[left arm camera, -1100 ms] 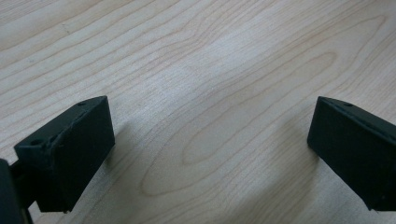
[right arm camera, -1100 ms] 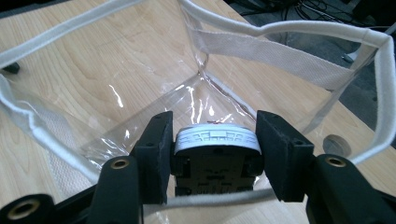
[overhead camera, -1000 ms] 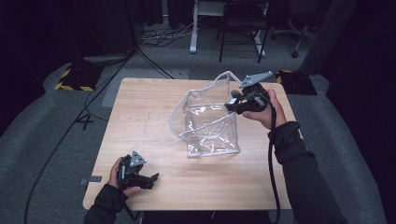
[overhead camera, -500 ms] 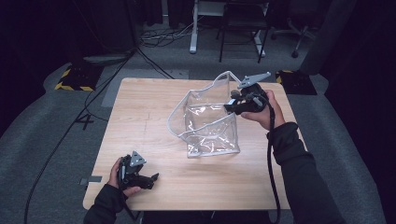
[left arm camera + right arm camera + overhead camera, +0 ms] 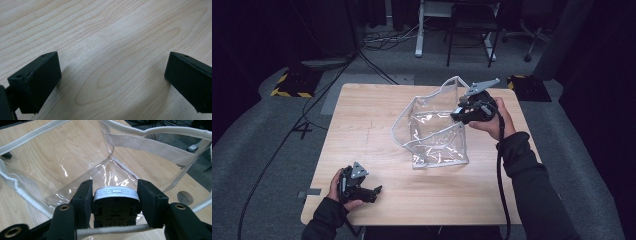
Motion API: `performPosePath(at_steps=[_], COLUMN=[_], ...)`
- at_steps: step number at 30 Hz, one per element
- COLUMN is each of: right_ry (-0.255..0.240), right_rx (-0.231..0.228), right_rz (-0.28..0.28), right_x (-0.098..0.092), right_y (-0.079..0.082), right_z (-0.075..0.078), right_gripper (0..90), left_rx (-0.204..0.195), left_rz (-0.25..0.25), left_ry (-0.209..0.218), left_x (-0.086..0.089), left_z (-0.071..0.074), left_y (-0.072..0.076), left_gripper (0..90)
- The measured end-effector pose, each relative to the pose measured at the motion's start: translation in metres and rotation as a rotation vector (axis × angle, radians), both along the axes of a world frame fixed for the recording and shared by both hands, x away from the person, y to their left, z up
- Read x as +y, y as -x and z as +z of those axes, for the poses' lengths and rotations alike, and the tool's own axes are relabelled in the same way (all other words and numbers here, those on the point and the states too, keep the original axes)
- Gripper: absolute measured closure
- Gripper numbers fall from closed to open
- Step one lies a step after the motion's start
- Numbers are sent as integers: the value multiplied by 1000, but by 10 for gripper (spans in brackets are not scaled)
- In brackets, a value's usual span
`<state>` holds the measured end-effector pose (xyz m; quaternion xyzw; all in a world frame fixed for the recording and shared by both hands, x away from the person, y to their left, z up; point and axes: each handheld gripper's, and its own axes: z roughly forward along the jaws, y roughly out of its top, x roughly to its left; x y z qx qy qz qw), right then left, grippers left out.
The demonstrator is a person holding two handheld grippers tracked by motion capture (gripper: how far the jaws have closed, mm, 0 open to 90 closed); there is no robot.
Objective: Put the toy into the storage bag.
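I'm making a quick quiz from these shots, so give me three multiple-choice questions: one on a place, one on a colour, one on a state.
1. Where is the left hand-held gripper?
A. Inside the bag
B. Low over the bare wooden table near its front left corner
C. Off the table

2. What colour is the clear bag's edge trim?
A. White
B. Red
C. Black

3. How do the right hand-held gripper's jaws stand?
A. Wide open, nothing between them
B. Shut on a small round white-topped object
C. Shut on a cable

Answers: 1 B, the high view shows it there; 2 A, the trim looks white; 3 B, the right gripper view shows both pads pressing the object above the open bag.
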<state>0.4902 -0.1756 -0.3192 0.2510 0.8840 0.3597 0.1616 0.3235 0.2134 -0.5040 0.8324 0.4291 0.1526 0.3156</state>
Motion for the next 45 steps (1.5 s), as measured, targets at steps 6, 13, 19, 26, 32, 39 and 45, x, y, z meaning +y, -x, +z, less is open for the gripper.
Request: performPosePath(at_steps=[6, 13, 19, 26, 32, 39, 45], right_ry=[-8, -20, -46, -88, -118, -144, -174], right_rx=[-10, -16, -20, -58, -99, -127, -144], right_rz=[-3, 1, 4, 7, -5, -35, -66], right_x=[0, 0, 0, -2, -5, -10, -16], right_y=[0, 1, 1, 6, 11, 14, 16], right_z=[1, 3, 2, 5, 9, 10, 12], right_gripper=[466, 465, 459, 441, 388, 299, 252], left_rx=[0, 7, 4, 5, 4, 5, 4], left_rz=[0, -3, -1, -2, -1, -1, -1], left_ry=[0, 3, 2, 2, 2, 2, 2], left_x=[0, 0, 0, 0, 0, 0, 0], left_z=[0, 0, 0, 0, 0, 0, 0], left_y=[0, 0, 0, 0, 0, 0, 0], left_gripper=[9, 8, 8, 8, 8, 8, 8])
